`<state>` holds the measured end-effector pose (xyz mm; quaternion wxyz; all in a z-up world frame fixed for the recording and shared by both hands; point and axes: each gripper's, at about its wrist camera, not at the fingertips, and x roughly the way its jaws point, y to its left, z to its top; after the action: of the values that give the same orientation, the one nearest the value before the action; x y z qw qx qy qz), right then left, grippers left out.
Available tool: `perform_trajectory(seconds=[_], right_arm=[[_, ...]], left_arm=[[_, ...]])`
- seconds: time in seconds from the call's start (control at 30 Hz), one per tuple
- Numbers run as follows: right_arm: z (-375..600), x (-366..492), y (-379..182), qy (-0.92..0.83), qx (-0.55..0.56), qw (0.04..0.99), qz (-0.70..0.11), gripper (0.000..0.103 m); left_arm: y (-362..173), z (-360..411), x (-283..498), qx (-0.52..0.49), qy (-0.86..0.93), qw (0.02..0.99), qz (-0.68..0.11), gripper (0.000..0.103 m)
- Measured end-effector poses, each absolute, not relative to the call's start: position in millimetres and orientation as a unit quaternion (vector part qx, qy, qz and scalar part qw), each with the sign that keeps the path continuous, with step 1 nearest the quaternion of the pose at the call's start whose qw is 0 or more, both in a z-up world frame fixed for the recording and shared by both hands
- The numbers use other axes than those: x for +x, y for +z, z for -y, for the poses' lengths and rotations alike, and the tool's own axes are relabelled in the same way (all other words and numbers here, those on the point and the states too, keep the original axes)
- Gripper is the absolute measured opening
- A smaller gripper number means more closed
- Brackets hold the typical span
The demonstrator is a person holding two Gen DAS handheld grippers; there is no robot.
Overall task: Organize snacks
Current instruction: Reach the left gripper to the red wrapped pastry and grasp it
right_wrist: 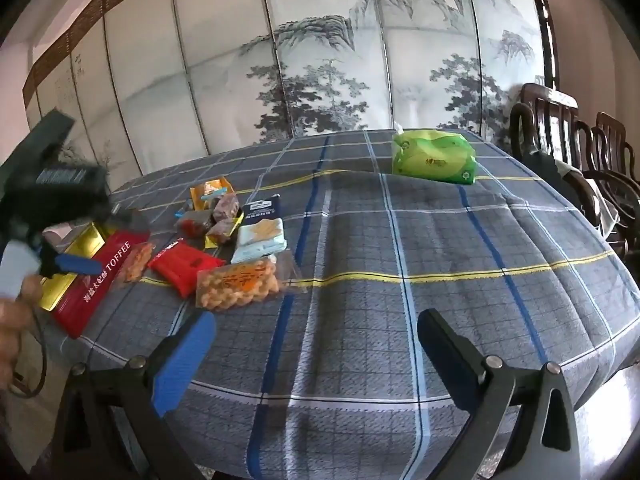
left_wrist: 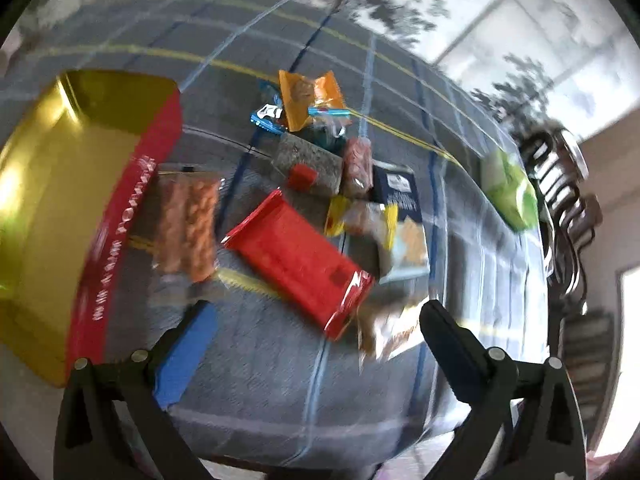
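The left wrist view is blurred. My left gripper [left_wrist: 316, 316] hangs open, tilted down over a red snack packet [left_wrist: 296, 258] that lies just ahead of its fingertips, with nothing between them. Left of that lies a clear packet of nuts [left_wrist: 186, 224], beside an open gold tin [left_wrist: 60, 200] with a red wall. My right gripper [right_wrist: 316, 322] stands open and empty over bare tablecloth. Ahead to its left lie a bag of twisted snacks [right_wrist: 238, 284], the red packet [right_wrist: 182, 266] and the tin [right_wrist: 96, 280], over which a hand holds the left gripper's blue finger [right_wrist: 80, 266].
Behind the red packet lie several small packets, an orange packet [left_wrist: 310, 98] and a dark blue cracker box [right_wrist: 260, 224]. A green tissue pack [right_wrist: 434, 158] sits at the far right of the checked tablecloth [right_wrist: 400, 240]. Dark wooden chairs [right_wrist: 560, 152] stand right; a painted screen [right_wrist: 320, 60] stands behind.
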<state>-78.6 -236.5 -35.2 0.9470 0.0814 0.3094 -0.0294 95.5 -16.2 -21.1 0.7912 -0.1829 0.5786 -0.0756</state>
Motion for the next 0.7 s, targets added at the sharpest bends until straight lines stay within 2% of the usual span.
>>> perform_trajectory(seconds=[0.03,0.17,0.37,0.43,0.5,0.7], right_arm=[[239,-79,-36,-0.028,0.083,0.947,-0.309,0.103],[247,-79,-35,-0.031,0.088,0.947,-0.307,0.103],[265,-79,-36,-0.04,0.106,0.945,-0.306,0.103],[271,-79,-40,-0.041,0.112,0.943,-0.309,0.103],[276,-78,-43,-0.042,0.118,0.941,-0.313,0.103],[284,-78,-46,-0.039,0.127,0.942,-0.307,0.103]], left_arm=[[-25,17,102,-0.193,-0.071,0.784,-0.585,0.085],[-44,24,120,-0.222,-0.05,0.748,-0.624,0.074],[-63,27,129,-0.242,-0.013,0.723,-0.647,0.073],[-69,28,133,-0.247,-0.002,0.714,-0.655,0.066],[-71,28,135,-0.25,0.013,0.711,-0.656,0.064],[-73,36,146,-0.235,0.046,0.712,-0.66,0.066]])
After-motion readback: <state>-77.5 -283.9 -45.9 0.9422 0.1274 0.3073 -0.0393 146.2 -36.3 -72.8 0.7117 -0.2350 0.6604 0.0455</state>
